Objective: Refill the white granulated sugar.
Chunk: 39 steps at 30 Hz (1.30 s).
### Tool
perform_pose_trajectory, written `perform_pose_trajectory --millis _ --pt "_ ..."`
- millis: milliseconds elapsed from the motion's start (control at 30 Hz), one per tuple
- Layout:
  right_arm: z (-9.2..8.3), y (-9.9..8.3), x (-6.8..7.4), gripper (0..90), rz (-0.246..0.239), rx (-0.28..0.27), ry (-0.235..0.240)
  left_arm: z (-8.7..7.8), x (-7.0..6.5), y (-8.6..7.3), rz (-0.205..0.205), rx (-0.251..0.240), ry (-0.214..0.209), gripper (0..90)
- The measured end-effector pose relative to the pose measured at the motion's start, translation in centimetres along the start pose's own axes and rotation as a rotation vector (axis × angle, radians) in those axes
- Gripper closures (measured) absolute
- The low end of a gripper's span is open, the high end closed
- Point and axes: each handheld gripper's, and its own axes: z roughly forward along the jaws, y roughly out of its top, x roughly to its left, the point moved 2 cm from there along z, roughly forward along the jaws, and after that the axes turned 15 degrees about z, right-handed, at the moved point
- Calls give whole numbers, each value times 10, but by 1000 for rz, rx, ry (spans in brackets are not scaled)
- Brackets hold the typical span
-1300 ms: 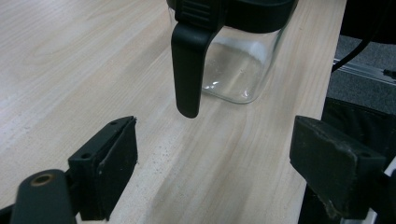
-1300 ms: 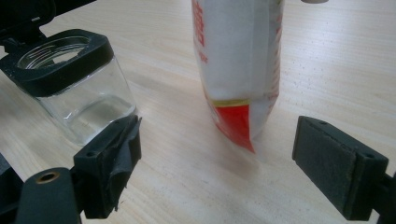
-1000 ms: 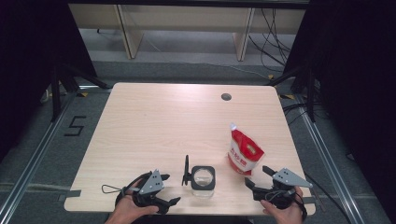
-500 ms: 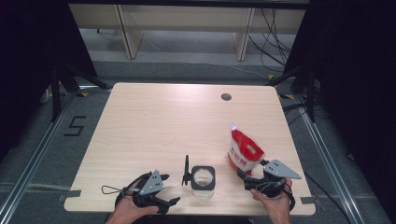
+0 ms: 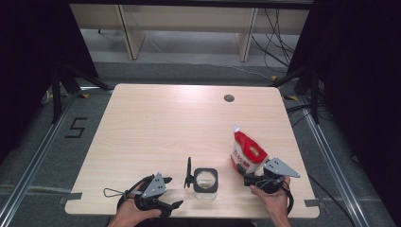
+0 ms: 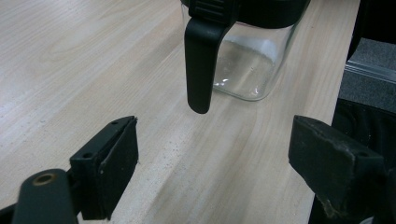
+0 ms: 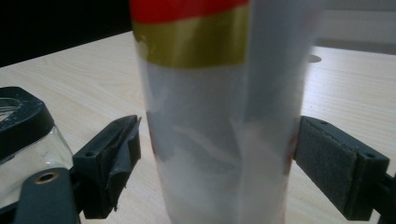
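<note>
A red and white pouch (image 5: 247,153) with a small white spout stands upright at the table's front right. My right gripper (image 5: 249,173) is at its base. In the right gripper view the open jaws of my right gripper (image 7: 219,140) stand on either side of the pouch (image 7: 219,116): there is a gap at the left jaw, and the right jaw is close to the pouch's edge. A clear square glass jar (image 5: 205,182) with a black rim stands at the front centre, its black lid flap (image 5: 189,172) raised at its left. My left gripper (image 5: 171,192) rests open just left of it. The lid flap (image 6: 201,60) hangs in front of the jar (image 6: 247,65).
The wooden table (image 5: 156,127) has a round cable hole (image 5: 229,98) at the back right. Both grippers are close to the front edge. Dark floor, rails and shelving legs surround the table.
My right gripper has moved forward and left to the pouch, whose base now lies between its jaws. The left gripper, the jar and the pouch have stayed in place.
</note>
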Motion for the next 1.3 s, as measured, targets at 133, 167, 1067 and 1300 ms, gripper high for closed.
perform_pose_trajectory --millis 133,167,1067,1300 --pt "6 0 -1 200 -26 -24 -1 1 -1 0 -2 -3 3 157" --pt "8 0 -2 208 -21 -35 -17 1 -1 0 -9 -9 -13 158" --pt "28 -2 -8 326 -25 -66 14 1 1 -1 0 -3 2 164" --pt "28 -3 -6 344 6 -79 10 1 1 0 -6 0 -9 165"
